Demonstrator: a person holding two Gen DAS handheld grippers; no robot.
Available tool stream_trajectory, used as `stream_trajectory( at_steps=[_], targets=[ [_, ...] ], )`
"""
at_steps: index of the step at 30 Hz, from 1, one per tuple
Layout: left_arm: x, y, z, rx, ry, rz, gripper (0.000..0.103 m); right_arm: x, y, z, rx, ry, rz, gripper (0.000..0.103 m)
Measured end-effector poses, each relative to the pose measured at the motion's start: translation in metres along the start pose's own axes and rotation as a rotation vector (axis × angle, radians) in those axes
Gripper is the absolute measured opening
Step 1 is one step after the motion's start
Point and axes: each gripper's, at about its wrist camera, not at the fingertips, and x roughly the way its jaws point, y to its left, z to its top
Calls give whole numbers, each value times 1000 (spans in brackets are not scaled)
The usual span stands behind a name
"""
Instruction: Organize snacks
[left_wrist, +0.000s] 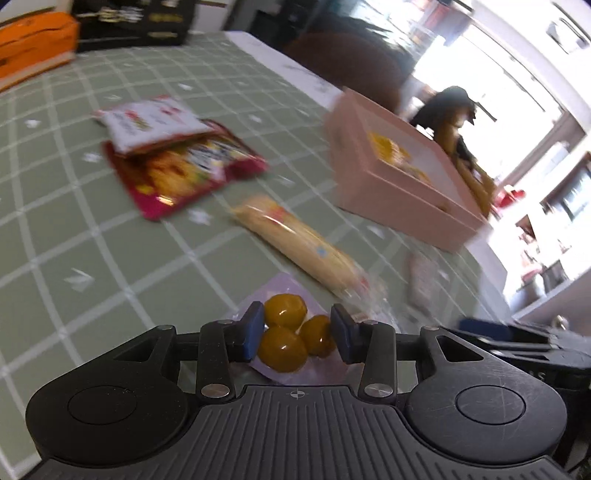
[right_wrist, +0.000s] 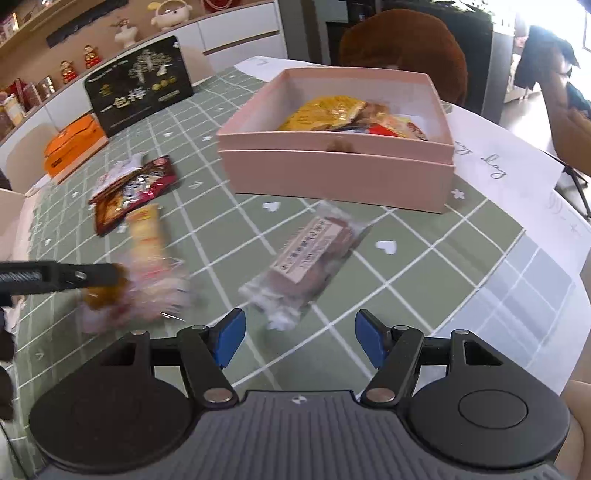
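Note:
My left gripper (left_wrist: 297, 334) is shut on a clear pack of yellow-brown fruits (left_wrist: 286, 338), held above the green checked tablecloth; it shows blurred in the right wrist view (right_wrist: 107, 291). A pink box (right_wrist: 332, 162) holds several snack packs (right_wrist: 328, 112); it also shows in the left wrist view (left_wrist: 399, 199). My right gripper (right_wrist: 300, 339) is open and empty, just short of a clear pack with brown pieces (right_wrist: 306, 258). A long yellow cracker pack (left_wrist: 295, 243) and a red pack (left_wrist: 184, 170) under a white pack (left_wrist: 147, 122) lie on the table.
A black tin (right_wrist: 138, 83) and an orange box (right_wrist: 74, 146) stand at the table's far side. White paper (right_wrist: 506, 162) lies right of the pink box. A brown chair back (right_wrist: 402, 48) stands behind it. A person (left_wrist: 458, 136) is in the background.

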Motion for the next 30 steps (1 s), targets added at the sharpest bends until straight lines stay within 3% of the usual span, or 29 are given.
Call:
stream_trajectory(
  at_steps=[6,10,15,18,20,24,30],
  targets=[
    [5,-15,-8,51,52,-53,44,-1,23,-2,-62,6,66,67],
    [-4,-15,-10,105,41,55,47,7,36,-9,-129,41,54,67],
    [-17,4,-6,80,26,122,46,6,24,-11,-158,14,-46,72],
    [-23,9,-4,37,28,136,45,9,12,-10,-165,-7,-202,72],
    [-29,7,-4,31,24,132,45,8,1,-8,-129,-9,-223,72],
    [-24,-14,-5,130,23,115,45,2,-14,-10,-65,-10,-210,72],
    [0,-35,-16,284,51,187,53,1,-13,-18,-52,7,-170,72]
  ],
)
